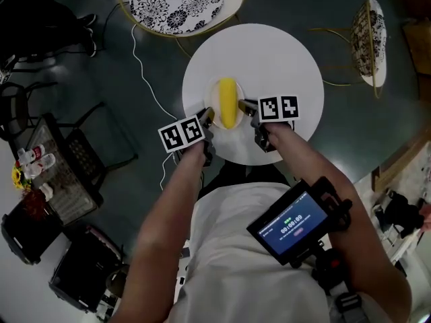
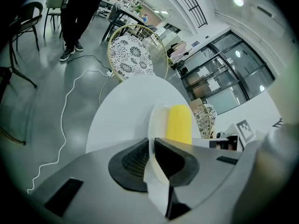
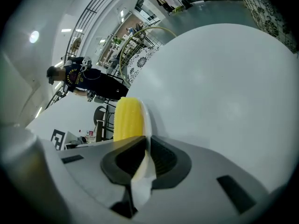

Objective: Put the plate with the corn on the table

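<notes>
We see the plate (image 1: 213,94) caught between the two grippers, and it lies over the near half of the round white table (image 1: 283,59). We cannot tell whether its underside touches the tabletop. The yellow corn (image 1: 228,103) lies lengthwise on the plate, just to the right of the left gripper's tips and just to the left of the right gripper's tips.

The left gripper (image 1: 210,116) has its jaws closed to a narrow slit on the plate's left rim. In the left gripper view the thin white edge of the plate (image 2: 159,120) runs straight between the black pads of the left gripper (image 2: 152,153), with the corn (image 2: 179,122) just beyond them. The right gripper (image 1: 244,106) pinches the opposite rim in the same way. In the right gripper view the plate (image 3: 146,120) passes between the pads of the right gripper (image 3: 147,157), and the corn (image 3: 127,118) stands just ahead and to the left.

Each gripper carries a marker cube (image 1: 180,133) behind its jaws. Ahead of both grippers the table (image 3: 224,87) spreads out bare. Beyond its far edge stands a patterned chair (image 1: 176,2), and a second chair (image 1: 369,39) stands well off to the right of the right gripper. A white cable (image 1: 145,73) trails over the floor to the left of the left gripper. Behind the grippers, a lit screen device (image 1: 291,226) hangs at our chest.
</notes>
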`<state>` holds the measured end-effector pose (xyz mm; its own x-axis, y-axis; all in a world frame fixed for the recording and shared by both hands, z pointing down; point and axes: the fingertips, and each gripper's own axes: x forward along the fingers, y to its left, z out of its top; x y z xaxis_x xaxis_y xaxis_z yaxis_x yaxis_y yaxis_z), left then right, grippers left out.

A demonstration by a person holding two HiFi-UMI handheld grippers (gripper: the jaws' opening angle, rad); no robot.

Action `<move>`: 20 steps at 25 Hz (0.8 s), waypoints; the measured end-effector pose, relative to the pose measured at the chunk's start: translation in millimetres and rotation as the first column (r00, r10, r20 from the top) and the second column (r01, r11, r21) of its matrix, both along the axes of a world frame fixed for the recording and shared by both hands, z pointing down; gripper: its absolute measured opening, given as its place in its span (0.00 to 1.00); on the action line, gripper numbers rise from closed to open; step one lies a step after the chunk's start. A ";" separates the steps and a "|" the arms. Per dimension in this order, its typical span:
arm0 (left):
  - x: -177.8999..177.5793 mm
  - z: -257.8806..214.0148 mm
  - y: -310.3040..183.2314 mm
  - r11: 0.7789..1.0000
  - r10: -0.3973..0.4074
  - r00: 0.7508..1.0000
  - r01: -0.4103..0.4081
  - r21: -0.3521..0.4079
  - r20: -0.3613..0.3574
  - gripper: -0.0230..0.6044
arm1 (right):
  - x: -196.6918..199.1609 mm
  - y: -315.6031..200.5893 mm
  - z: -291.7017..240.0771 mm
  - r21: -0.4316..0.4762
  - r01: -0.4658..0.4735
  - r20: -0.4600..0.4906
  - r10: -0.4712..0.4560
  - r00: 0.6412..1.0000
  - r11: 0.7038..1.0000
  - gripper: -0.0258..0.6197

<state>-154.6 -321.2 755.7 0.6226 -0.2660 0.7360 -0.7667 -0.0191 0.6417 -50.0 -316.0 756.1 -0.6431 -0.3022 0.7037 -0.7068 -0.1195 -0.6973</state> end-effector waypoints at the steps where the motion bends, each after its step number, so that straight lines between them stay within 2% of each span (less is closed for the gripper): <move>1: 0.6 0.1 -3.0 1.000 0.000 1.000 0.000 0.002 0.002 0.11 | 0.6 -3.0 0.2 0.003 0.000 -0.004 0.000 1.000 1.000 0.10; 16: 5.3 7.2 -30.3 0.999 0.016 0.999 -0.017 0.027 0.049 0.11 | 4.2 -29.2 6.0 0.039 0.005 -0.059 -0.003 0.998 0.999 0.10; 20: 7.4 6.6 -31.1 0.998 0.048 0.995 -0.052 0.047 0.085 0.11 | 3.2 -29.9 7.1 0.066 0.059 -0.130 -0.050 0.990 0.996 0.10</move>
